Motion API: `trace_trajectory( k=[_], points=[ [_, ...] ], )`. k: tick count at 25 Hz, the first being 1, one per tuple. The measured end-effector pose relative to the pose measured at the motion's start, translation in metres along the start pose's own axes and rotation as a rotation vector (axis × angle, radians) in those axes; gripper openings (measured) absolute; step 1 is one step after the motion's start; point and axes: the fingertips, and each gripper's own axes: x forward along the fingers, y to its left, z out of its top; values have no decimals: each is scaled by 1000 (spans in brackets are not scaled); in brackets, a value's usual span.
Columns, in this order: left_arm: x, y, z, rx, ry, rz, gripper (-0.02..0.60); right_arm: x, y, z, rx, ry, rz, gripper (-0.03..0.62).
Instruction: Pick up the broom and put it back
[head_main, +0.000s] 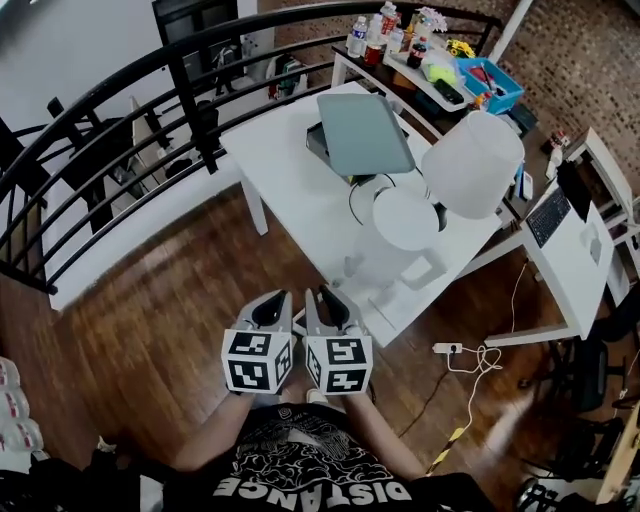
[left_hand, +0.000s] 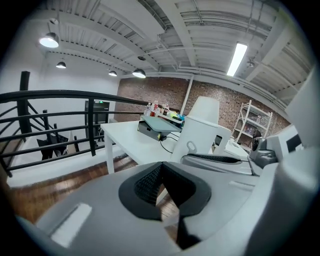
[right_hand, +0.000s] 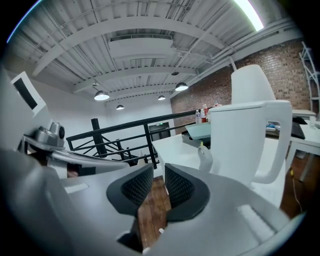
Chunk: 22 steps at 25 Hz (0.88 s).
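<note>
No broom shows in any view. In the head view my two grippers sit side by side low in the middle, over the wooden floor just in front of the white table (head_main: 290, 170). The left gripper (head_main: 275, 300) has its dark pads meeting at the tips, shut on nothing; the left gripper view (left_hand: 162, 165) shows the same. A narrow gap stands between the pads of the right gripper (head_main: 325, 297), and only floor boards show through it in the right gripper view (right_hand: 159, 172). Both point toward the table's near corner.
On the table stand a white handled container (head_main: 400, 255), a white lamp shade (head_main: 473, 163) and a grey laptop (head_main: 365, 133). A black railing (head_main: 120, 90) curves along the left. A power strip with cables (head_main: 447, 349) lies on the floor at the right, by a second desk (head_main: 575, 260).
</note>
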Motion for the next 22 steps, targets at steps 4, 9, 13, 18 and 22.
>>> trace_trajectory(
  k=[4, 9, 13, 18, 22],
  points=[
    [17, -10, 1, 40, 24, -49, 5, 1, -18, -3, 31, -1, -58, 46],
    [33, -20, -1, 73, 44, -98, 5, 0, -38, -8, 57, -4, -122, 46],
    [38, -28, -2, 89, 60, -130, 5, -3, -49, -11, 74, -1, -165, 54],
    [40, -29, -3, 107, 67, -150, 6, 2, -67, -24, 105, 20, -212, 95],
    [36, -18, -4, 108, 68, -132, 5, 15, -77, -35, 124, 43, -229, 132]
  ],
)
